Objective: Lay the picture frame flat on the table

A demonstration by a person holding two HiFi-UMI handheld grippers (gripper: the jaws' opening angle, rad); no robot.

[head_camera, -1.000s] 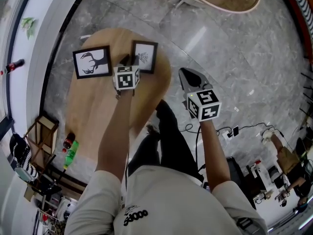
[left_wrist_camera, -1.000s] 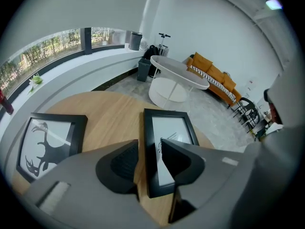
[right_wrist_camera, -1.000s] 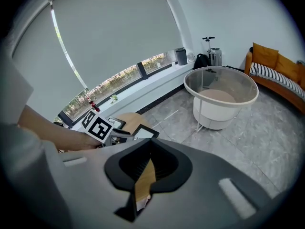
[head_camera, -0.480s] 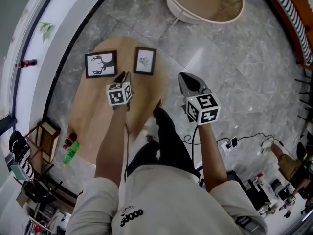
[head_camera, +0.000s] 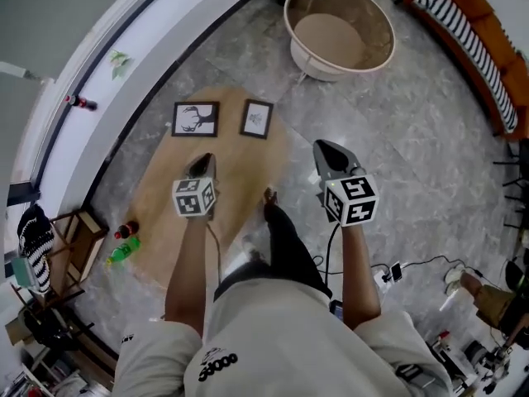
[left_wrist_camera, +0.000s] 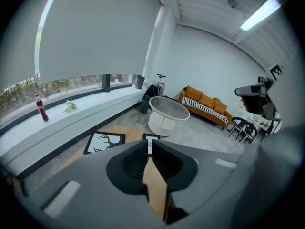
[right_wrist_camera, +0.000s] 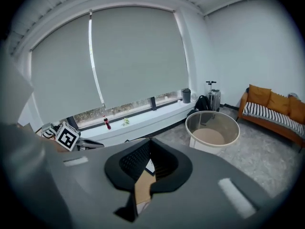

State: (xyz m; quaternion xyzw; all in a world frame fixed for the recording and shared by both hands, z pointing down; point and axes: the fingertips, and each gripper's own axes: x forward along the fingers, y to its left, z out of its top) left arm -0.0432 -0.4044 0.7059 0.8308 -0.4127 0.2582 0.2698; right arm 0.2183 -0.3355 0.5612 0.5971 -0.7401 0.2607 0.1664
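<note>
Two black picture frames lie flat at the far end of the oval wooden table (head_camera: 165, 222): a deer print (head_camera: 196, 119) and a smaller frame (head_camera: 257, 119). My left gripper (head_camera: 202, 165) hangs above the table's middle, well short of both frames. Its jaws have just been closing and now leave only a narrow slit with nothing in it (left_wrist_camera: 148, 142); past its tips show the deer print (left_wrist_camera: 105, 142) and the small frame (left_wrist_camera: 151, 138). My right gripper (head_camera: 331, 151) is off the table's right side over the floor, shut and empty (right_wrist_camera: 150, 141).
A round tub-shaped side table (head_camera: 339, 31) stands beyond the wooden table. An orange sofa (head_camera: 479, 48) runs along the right. Bottles (head_camera: 122, 246) stand on the floor at the left, and one red bottle (head_camera: 78, 102) on the window ledge. The person's leg (head_camera: 285, 238) is by the table's near edge.
Both grippers have risen and drawn back from the table. The left one has left the small frame's edge and its jaws have narrowed. Both frames lie still.
</note>
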